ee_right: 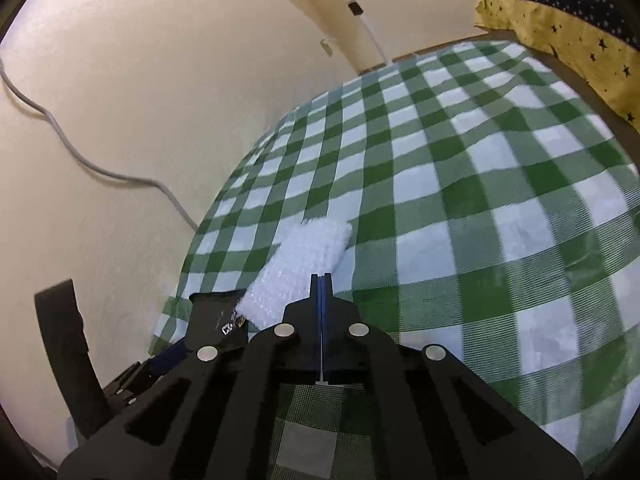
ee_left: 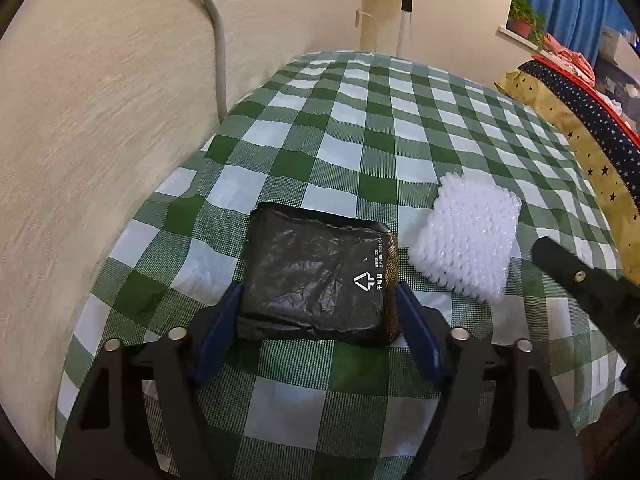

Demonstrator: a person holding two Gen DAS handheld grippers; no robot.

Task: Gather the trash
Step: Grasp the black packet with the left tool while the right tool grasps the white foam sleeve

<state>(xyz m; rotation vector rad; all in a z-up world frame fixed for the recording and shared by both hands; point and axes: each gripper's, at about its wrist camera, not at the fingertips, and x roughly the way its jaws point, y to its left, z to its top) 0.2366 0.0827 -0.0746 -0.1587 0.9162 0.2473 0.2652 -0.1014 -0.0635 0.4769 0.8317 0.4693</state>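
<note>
A flat black plastic package (ee_left: pixel 316 276) with a white triangle logo lies on the green-and-white checked tablecloth (ee_left: pixel 360 128). My left gripper (ee_left: pixel 318 300) is open, its blue fingers on either side of the package's near end. A white bubble-wrap piece (ee_left: pixel 468 236) lies to the package's right. In the right wrist view my right gripper (ee_right: pixel 321 280) is shut and empty, its tips just at the near right edge of the bubble wrap (ee_right: pixel 304 264). The black package (ee_right: pixel 218 320) shows at lower left.
A cream wall with a grey cable (ee_left: pixel 218 40) runs along the table's left edge. A white fan stand (ee_left: pixel 406 12) is behind the table. A star-patterned yellow and navy cloth (ee_left: pixel 580 120) borders the right side. The right gripper's body (ee_left: pixel 588 284) shows at the left view's right.
</note>
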